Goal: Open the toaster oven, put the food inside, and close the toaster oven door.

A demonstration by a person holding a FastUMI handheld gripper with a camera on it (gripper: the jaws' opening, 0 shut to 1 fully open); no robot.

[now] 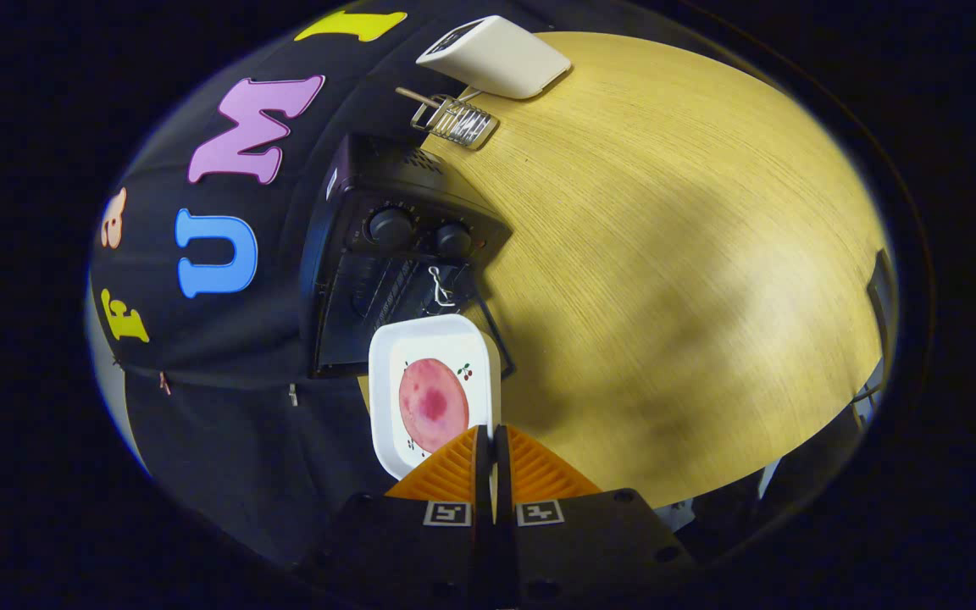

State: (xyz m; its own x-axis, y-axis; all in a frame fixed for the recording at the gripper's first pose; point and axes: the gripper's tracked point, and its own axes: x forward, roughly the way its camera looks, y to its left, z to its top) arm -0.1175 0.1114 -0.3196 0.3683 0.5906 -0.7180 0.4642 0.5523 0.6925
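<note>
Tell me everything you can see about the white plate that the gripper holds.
The white plate is square with rounded corners and a raised rim, and it looks like smooth ceramic or plastic. Small cherry drawings mark its inner face. A round pink slice of meat lies on it. The gripper is shut on the plate's near edge, so the plate is carried above the wooden table. Its far edge is in front of the black toaster oven, whose door looks open.

gripper [492, 470]: fingers pinched on rim of white tray [433, 390], held tilted | pink food slice [433, 405] on tray | tray just before black toaster oven [386, 254], door [488, 330] open | beyond oven: wire rack [454, 120], white box [495, 56] | wooden table [666, 254]
</note>
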